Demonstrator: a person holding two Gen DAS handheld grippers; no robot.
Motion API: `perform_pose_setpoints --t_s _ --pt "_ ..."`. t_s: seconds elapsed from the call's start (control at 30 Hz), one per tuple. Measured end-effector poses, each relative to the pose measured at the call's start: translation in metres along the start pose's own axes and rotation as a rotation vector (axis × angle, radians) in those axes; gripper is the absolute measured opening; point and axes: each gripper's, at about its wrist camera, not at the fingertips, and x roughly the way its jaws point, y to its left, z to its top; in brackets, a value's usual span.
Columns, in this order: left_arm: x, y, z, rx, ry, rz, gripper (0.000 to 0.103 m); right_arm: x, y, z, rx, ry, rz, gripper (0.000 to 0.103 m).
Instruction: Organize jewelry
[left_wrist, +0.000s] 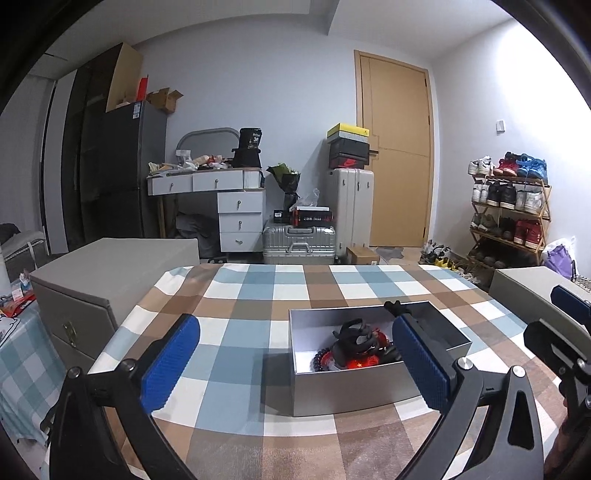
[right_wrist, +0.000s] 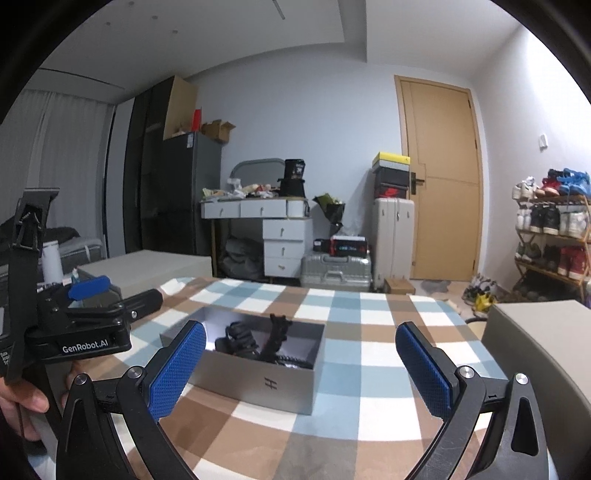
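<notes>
Item: open grey box (left_wrist: 347, 387) of tangled jewelry (left_wrist: 360, 345), mid-table on checked cloth (left_wrist: 251, 295). Left gripper (left_wrist: 295, 365): jaws spread wide, empty, near the box. Right gripper (right_wrist: 301, 369): jaws wide, empty, box between and beyond.

Wide-open left gripper (left_wrist: 295, 365) hovers before the grey box (left_wrist: 332, 391) of jewelry (left_wrist: 356, 345).

Ahead of me a pale grey wall (left_wrist: 288, 92) holds a tan door (left_wrist: 397, 155). Left of it stands a white desk (left_wrist: 221, 192) with drawers, heaped with clutter, beside a dark fridge (left_wrist: 125, 173). Suitcases (left_wrist: 325, 218) and shoe boxes (left_wrist: 349, 147) sit between desk and door. A shoe rack (left_wrist: 509, 210) fills the right wall. Curtains (right_wrist: 62, 162) hang at left.
</notes>
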Motion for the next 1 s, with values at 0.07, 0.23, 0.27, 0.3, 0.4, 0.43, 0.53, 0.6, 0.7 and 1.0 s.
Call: perform_pose_setpoints --t_s 0.07,0.23,0.27,0.3,0.4,0.43,0.53,0.6,0.7,1.0 --pt "0.000 -0.001 -0.003 0.007 -0.004 -0.001 0.102 0.002 0.000 -0.003 -0.005 0.004 0.000 0.103" --pt "0.001 -0.001 -0.007 0.013 0.009 0.002 0.102 0.006 -0.006 -0.004 0.015 0.031 -0.002 0.103" --pt "0.001 -0.001 -0.007 0.011 0.008 0.002 0.102 0.009 -0.008 -0.005 0.025 0.045 -0.005 0.103" --pt "0.001 -0.001 -0.006 0.012 0.010 0.003 0.102 0.010 -0.009 -0.006 0.031 0.056 -0.004 0.103" --pt "0.001 -0.003 -0.005 0.016 0.016 0.006 0.102 0.016 -0.011 -0.007 0.037 0.093 -0.014 0.103" --pt "0.000 -0.003 -0.005 0.016 0.017 0.007 0.102 0.016 -0.010 -0.007 0.035 0.095 -0.014 0.103" --pt "-0.001 -0.003 -0.004 0.008 0.015 0.029 0.102 0.012 -0.008 -0.007 0.024 0.087 -0.013 0.103" --pt "0.001 -0.004 -0.005 0.006 0.017 0.036 0.102 0.011 -0.008 -0.007 0.024 0.088 -0.014 0.103" --pt "0.003 -0.004 -0.006 0.006 0.018 0.036 0.102 0.013 -0.009 -0.007 0.029 0.098 -0.014 0.103" --pt "0.003 -0.004 -0.006 0.006 0.019 0.036 0.102 0.014 -0.008 -0.006 0.030 0.098 -0.015 0.103"
